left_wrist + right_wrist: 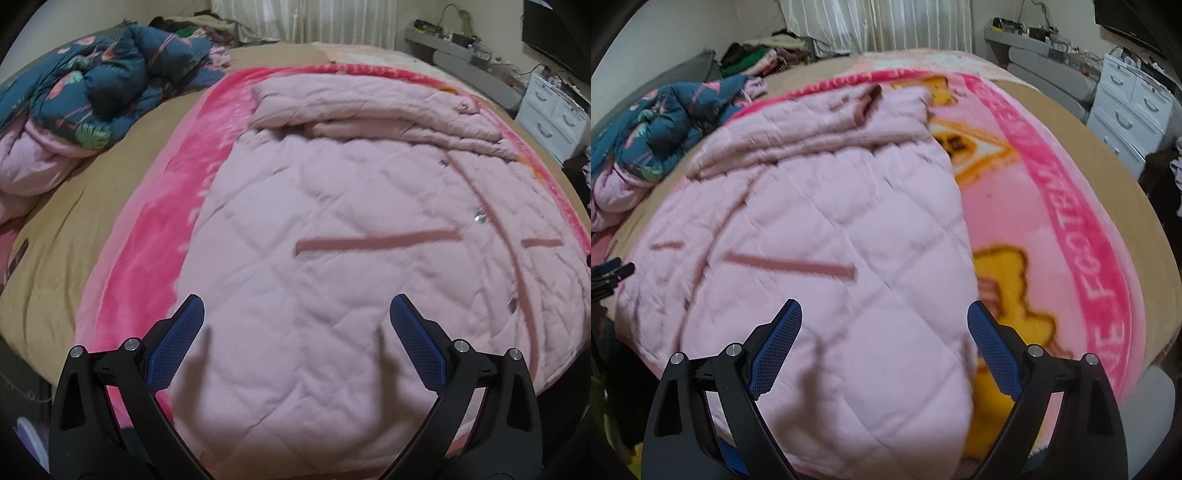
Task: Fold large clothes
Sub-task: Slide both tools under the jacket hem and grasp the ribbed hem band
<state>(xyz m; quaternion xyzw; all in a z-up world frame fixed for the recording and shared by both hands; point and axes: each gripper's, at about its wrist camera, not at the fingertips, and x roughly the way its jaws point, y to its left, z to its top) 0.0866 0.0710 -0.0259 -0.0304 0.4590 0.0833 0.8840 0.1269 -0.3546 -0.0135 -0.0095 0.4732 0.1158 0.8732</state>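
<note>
A light pink quilted coat [332, 229] lies spread front up on the bed, with snap buttons, dark pink pocket strips, and its sleeves folded across the far end. It also shows in the right wrist view [820, 229]. My left gripper [297, 308] is open and empty, hovering over the coat's near hem on the left side. My right gripper [884, 314] is open and empty, over the coat's near right edge. The tip of the left gripper [613, 271] shows at the left edge of the right wrist view.
The coat rests on a pink plush blanket [1071, 229] with yellow figures, over a tan bedsheet [74, 229]. A crumpled dark blue floral duvet [96, 85] lies at the far left. A white drawer unit [1126, 110] and a grey shelf [461, 55] stand at the right.
</note>
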